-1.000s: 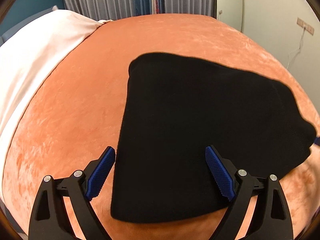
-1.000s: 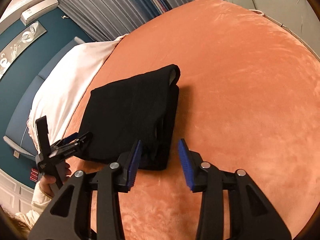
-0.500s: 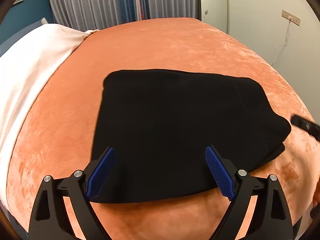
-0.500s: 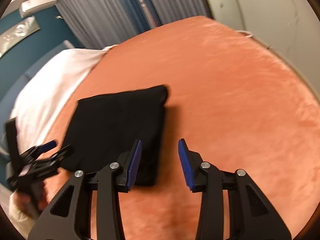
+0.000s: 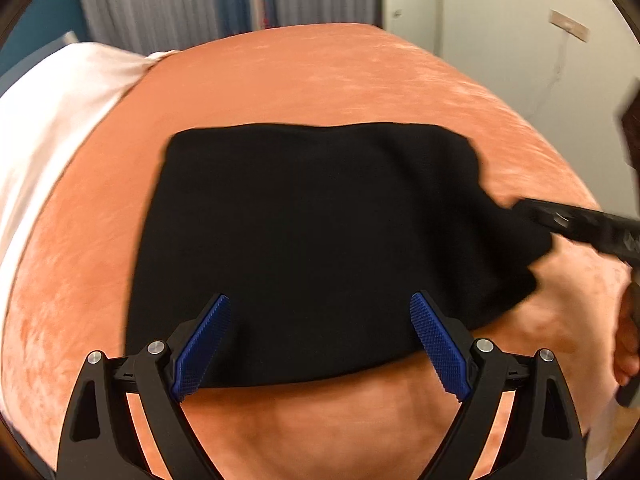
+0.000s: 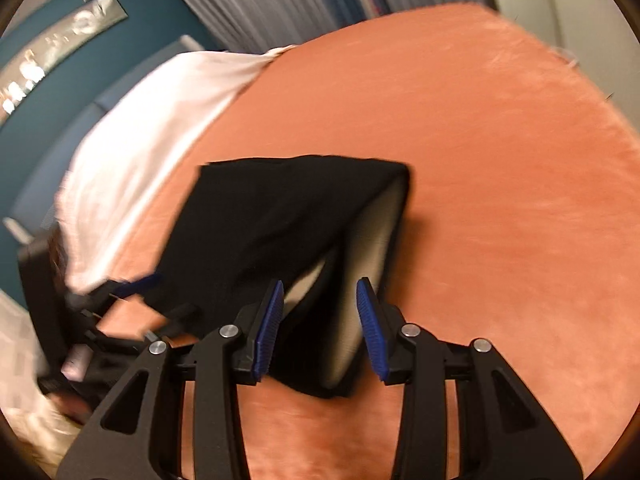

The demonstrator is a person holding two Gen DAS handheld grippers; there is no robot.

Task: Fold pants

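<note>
Both tongs hang with their blue pads apart, gripping nothing. My left tongs [image 5: 320, 344] hover over the near edge of the folded black pants [image 5: 320, 240], which lie flat mid-bed on the orange bedspread [image 5: 320, 80]. My right tongs [image 6: 320, 328] straddle the pants' open end, light lining showing.

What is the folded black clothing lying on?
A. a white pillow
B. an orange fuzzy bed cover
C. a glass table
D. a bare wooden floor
B: the black pants lie flat on the orange bed cover, which shows on every side of them; the white bedding is off to one side.
</note>
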